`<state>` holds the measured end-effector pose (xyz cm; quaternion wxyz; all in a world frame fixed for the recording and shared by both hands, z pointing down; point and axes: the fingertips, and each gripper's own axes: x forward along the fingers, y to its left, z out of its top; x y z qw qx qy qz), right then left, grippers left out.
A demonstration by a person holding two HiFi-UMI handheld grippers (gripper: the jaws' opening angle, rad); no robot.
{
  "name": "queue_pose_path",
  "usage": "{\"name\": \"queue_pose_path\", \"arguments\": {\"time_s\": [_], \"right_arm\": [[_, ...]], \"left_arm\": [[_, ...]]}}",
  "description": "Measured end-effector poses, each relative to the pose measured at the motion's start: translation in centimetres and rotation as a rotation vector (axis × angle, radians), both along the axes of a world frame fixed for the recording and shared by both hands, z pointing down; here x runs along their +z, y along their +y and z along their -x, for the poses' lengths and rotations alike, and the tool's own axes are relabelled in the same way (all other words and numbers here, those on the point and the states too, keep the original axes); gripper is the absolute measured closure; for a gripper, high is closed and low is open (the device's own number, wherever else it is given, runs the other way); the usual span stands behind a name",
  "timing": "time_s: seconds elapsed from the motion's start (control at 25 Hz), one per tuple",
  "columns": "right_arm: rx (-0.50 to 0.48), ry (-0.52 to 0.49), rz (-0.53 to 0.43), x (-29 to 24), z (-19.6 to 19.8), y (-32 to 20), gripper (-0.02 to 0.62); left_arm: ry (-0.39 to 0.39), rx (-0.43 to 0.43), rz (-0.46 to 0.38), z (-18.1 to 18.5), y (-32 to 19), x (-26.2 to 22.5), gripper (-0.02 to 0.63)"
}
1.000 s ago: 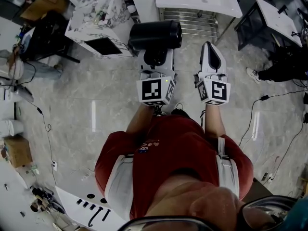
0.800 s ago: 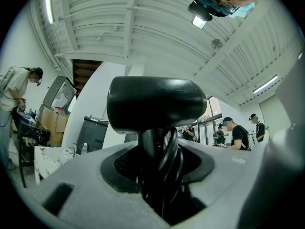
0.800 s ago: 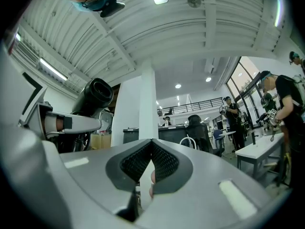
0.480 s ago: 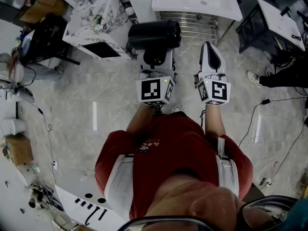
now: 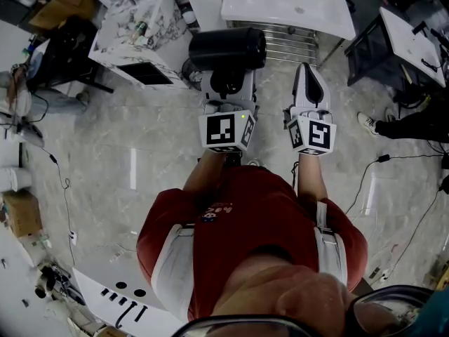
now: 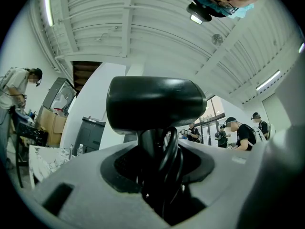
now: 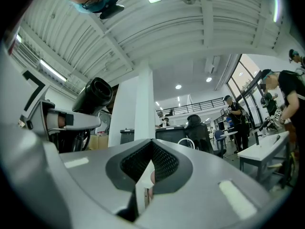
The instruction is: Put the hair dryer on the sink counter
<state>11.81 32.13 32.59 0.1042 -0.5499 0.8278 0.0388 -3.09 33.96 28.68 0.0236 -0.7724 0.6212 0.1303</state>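
A black hair dryer (image 5: 226, 49) (image 6: 155, 104) stands with its barrel lying crosswise above my left gripper (image 5: 228, 88). That gripper (image 6: 157, 175) is shut on the dryer's handle and its looped black cord. My right gripper (image 5: 309, 72) (image 7: 147, 171) is beside it on the right, shut with nothing between its jaws. In the right gripper view the dryer (image 7: 95, 95) shows at upper left. The white sink counter (image 5: 287, 2) lies just ahead at the top of the head view, over a metal rack (image 5: 280, 37).
A marble-patterned stand (image 5: 140, 30) is at upper left and a dark table (image 5: 414, 34) at upper right. Another person's shoe (image 5: 368, 121) is on the right. Cables (image 5: 66, 188) trail over the grey floor. People stand in the background of both gripper views.
Both grippers have travelled forward together with the person. The white counter and the rack have come nearer in the head view. The dryer stays in the left gripper.
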Motion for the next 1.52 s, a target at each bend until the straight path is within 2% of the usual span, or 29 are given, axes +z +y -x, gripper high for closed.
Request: {"name": "queue_pose_path", "arguments": {"time_s": [0.44,0.76,1.04,1.52], "right_arm": [[0.043,-0.002,-0.004,0.6,1.8,-7.9,0.594],[0.047,0.011,0.003,0.4,5.8,-15.5,0.594],[0.076,0.001,0.019,0.3,7.7,-21.7,0.594],[0.125,-0.001,0.026,0.2,11.8,-30.4,0.594]], "left_arm": [[-0.002,0.047,-0.011,2.0,-8.4,0.5,0.408],[0.0,0.069,0.002,5.4,-16.3,0.5,0.408],[-0.006,0.098,0.013,7.4,-22.9,0.4,0.408],[-0.013,0.148,0.015,11.2,-32.0,0.4,0.408]]}}
